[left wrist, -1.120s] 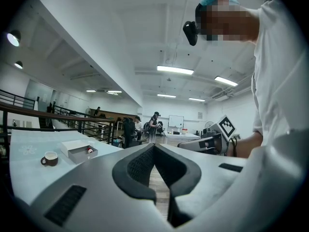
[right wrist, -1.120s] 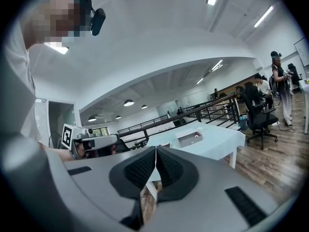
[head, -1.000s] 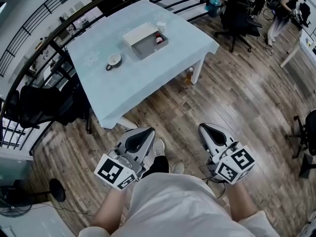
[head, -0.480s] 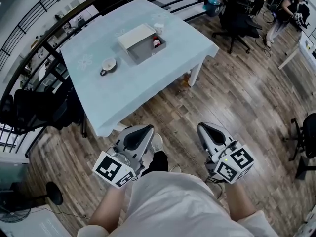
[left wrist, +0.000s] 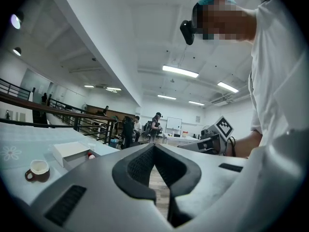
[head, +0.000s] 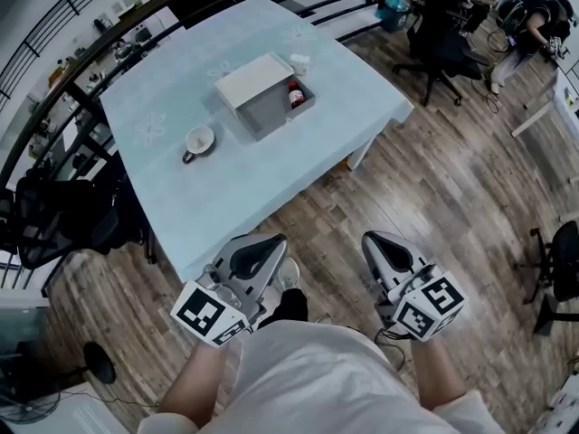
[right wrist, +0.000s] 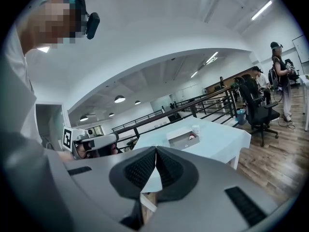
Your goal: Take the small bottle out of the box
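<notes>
Table: The blue-clothed table [head: 226, 197] has slid down the head view over the last second and its near edge now sits just ahead of your grippers. You're closing in on it, though the work is well out of reach.

Box: The grey box [head: 268, 116] stands towards the far side of the table, and it has drifted lower in the head view too. Its white lid [head: 251, 78] is off the opening, so nothing blocks the way in.

Left gripper: Your left gripper [head: 274, 240] hangs low at your waist as before, jaws pressed together with nothing between them. It will have to part before it can take anything.

Right gripper: Your right gripper [head: 370, 237] is level with the left one, jaws also together and empty, and it hasn't lifted either.

Cup: The cup [head: 198, 140] on its saucer sits left of the box and well apart from it, so it looks clear of your line.

Bottle: The small bottle [head: 295, 95] with the red cap is inside the box, at its right end. It is untouched, so the task hasn't begun. My read is that you're still on the approach, and the reach comes once you're at the table edge.
</notes>
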`<state>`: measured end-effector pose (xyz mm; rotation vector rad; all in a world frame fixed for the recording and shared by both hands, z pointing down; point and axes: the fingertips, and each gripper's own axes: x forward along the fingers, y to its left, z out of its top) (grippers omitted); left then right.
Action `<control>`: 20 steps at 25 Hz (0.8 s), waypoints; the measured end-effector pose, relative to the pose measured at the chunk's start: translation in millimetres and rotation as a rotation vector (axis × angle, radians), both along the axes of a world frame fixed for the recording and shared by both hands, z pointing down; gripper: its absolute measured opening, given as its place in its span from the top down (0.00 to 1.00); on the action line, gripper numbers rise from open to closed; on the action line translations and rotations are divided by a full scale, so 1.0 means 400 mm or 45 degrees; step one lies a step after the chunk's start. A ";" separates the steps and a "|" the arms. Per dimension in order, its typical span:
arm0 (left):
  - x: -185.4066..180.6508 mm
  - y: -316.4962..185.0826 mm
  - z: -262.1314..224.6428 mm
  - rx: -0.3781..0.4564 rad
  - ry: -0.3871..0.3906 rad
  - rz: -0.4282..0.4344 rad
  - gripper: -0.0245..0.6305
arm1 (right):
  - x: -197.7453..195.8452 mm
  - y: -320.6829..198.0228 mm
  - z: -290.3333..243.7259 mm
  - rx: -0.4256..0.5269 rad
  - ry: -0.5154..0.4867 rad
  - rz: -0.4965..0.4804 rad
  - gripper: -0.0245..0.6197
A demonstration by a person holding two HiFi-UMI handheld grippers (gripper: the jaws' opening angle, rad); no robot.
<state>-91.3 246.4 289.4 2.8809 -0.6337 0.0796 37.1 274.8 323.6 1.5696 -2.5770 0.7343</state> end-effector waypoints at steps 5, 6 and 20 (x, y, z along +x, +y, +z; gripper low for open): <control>-0.013 -0.119 0.006 0.023 -0.021 0.051 0.96 | -0.042 -0.139 0.003 -0.013 0.004 -0.014 0.93; -0.018 -0.143 0.008 0.025 -0.025 0.061 0.96 | -0.052 -0.166 0.002 -0.016 0.007 -0.017 0.93; -0.086 -0.414 0.015 0.011 -0.013 0.135 0.96 | -0.138 -0.433 -0.024 -0.030 0.070 0.013 0.93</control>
